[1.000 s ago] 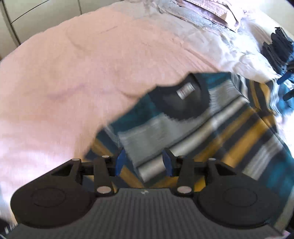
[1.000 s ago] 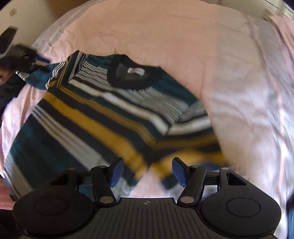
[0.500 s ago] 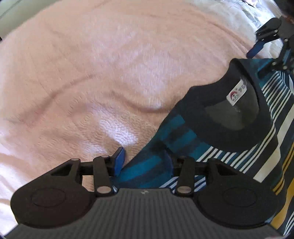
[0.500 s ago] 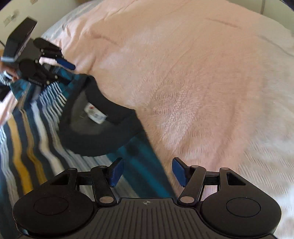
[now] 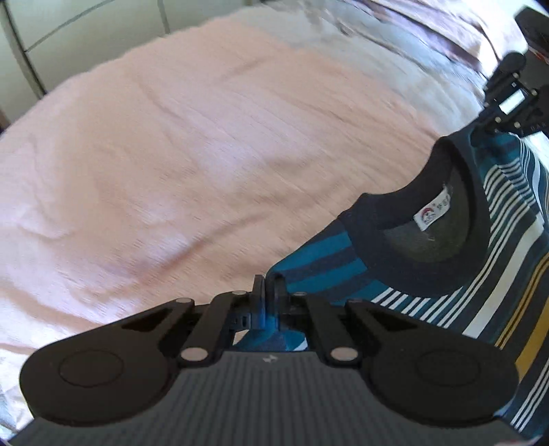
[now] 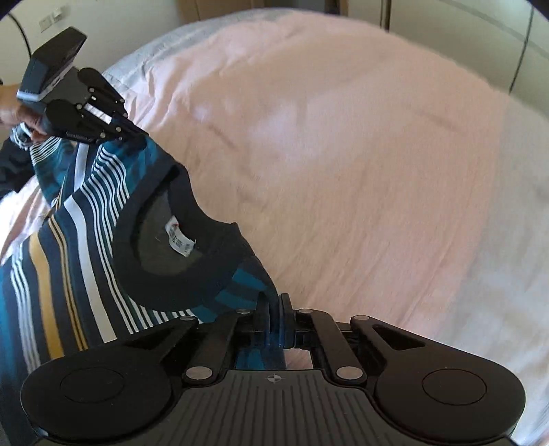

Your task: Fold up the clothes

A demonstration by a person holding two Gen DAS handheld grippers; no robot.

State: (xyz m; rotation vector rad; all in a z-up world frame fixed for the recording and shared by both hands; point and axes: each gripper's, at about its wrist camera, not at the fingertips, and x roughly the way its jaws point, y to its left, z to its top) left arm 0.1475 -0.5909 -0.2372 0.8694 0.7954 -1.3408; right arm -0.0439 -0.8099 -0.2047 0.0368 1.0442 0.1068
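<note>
A striped sweater [image 5: 487, 274] in teal, navy, white and mustard, with a dark collar [image 5: 425, 247] and a white label, hangs between my two grippers above the bed. My left gripper [image 5: 269, 291] is shut on one shoulder of the sweater. My right gripper [image 6: 272, 308] is shut on the other shoulder [image 6: 247, 284]. In the right wrist view the left gripper [image 6: 133, 137] shows at the far left, pinching the sweater's edge. In the left wrist view the right gripper [image 5: 480, 128] shows at the upper right, on the far shoulder.
A pink blanket [image 5: 171, 164] covers the bed under the sweater and also shows in the right wrist view [image 6: 360, 154]. Crumpled pale bedding [image 5: 429, 31] lies at the far end. Cupboard doors [image 5: 68, 37] stand beyond the bed.
Both grippers have closed on the sweater's shoulders and lifted the collar end off the blanket. A second ago both were open above the flat sweater.
</note>
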